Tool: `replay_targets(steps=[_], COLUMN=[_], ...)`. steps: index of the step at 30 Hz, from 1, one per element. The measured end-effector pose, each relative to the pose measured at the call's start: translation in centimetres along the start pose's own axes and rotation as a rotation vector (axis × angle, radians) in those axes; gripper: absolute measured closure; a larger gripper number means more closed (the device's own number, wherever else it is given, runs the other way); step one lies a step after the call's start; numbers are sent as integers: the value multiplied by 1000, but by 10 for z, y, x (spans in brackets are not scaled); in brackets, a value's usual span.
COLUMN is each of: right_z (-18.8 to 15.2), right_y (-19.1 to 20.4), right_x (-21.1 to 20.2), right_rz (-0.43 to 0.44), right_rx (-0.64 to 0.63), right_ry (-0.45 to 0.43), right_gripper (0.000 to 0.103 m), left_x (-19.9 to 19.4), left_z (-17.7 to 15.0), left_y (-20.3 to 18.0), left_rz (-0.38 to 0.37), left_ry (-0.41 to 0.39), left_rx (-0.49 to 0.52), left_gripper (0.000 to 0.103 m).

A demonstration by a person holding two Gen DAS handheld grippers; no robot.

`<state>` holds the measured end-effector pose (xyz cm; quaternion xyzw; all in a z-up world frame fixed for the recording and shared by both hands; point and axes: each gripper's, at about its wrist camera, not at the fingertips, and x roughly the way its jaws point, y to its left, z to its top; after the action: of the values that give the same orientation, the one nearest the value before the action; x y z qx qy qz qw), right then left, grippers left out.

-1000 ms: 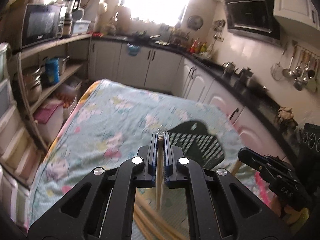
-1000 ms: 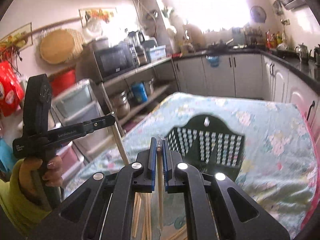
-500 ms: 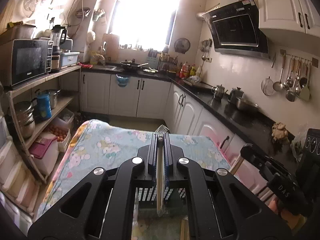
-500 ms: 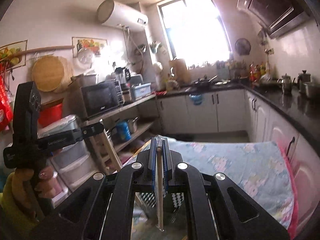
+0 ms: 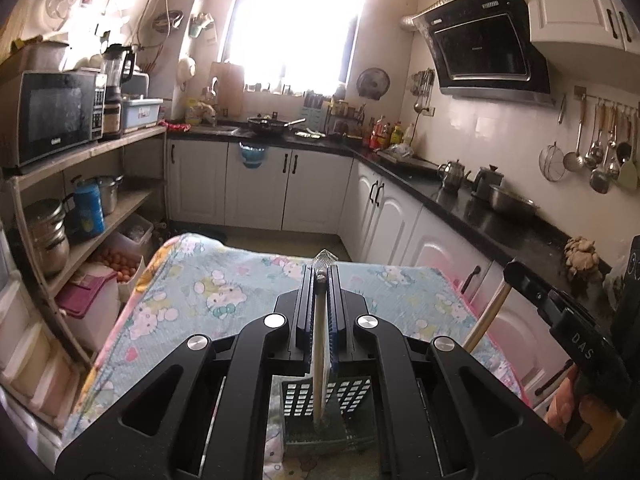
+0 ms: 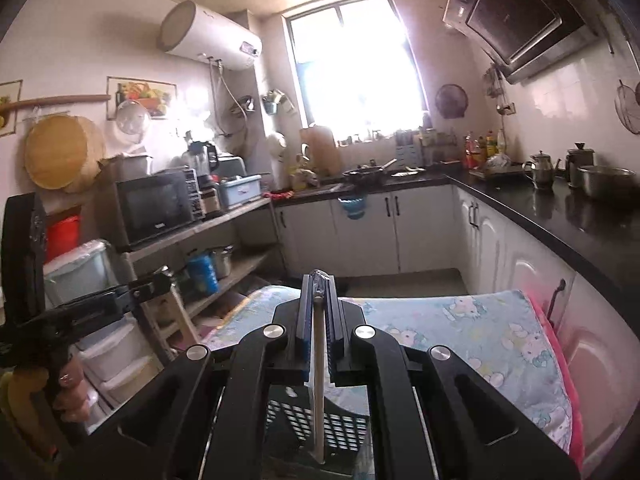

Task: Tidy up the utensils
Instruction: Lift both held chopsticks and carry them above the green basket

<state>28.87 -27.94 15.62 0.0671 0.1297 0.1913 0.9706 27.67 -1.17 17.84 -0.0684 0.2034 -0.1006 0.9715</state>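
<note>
My left gripper [image 5: 321,276] is shut on a wrapped wooden chopstick [image 5: 319,364] that hangs down between its fingers, tip over a dark green slotted utensil basket [image 5: 347,396] on the table. My right gripper [image 6: 319,285] is shut on another wrapped chopstick [image 6: 318,384], its lower end above the same basket [image 6: 340,428]. The right gripper also shows at the right edge of the left wrist view [image 5: 560,320], and the left gripper at the left edge of the right wrist view [image 6: 80,312].
The table carries a light blue cartoon-print cloth [image 5: 224,292]. Shelves with a microwave [image 5: 52,116] and pots stand to the left. White cabinets and a black counter [image 5: 480,208] run along the back and right.
Both grippers have tilted up from looking down at the table to a level view. The basket has slid from ahead of the fingers to below them. Loose chopsticks below are out of view.
</note>
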Motion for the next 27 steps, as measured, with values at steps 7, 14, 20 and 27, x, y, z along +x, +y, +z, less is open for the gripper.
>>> replay_targets(steps=[7,14,20,27], right_z=[-29,-57,-68,-78], right_y=[-4,-11,-18,-22], right_x=[14,18,16,9], right_rz=[-44,-51,-49,-55], right_rx=[-8,25,64,101], right_ry=[6,27,47,65], right_gripper=[97,97,96,95], left_x=[11,19,19,21], left_z=[-27,-47,-57,-64], left_y=[4,6,12,19], left_rz=[-11,-21,-21,-11], left_ry=[6,15,12,31], left_rx=[19,28,16,-2], left_gripper=[102,102,102,102])
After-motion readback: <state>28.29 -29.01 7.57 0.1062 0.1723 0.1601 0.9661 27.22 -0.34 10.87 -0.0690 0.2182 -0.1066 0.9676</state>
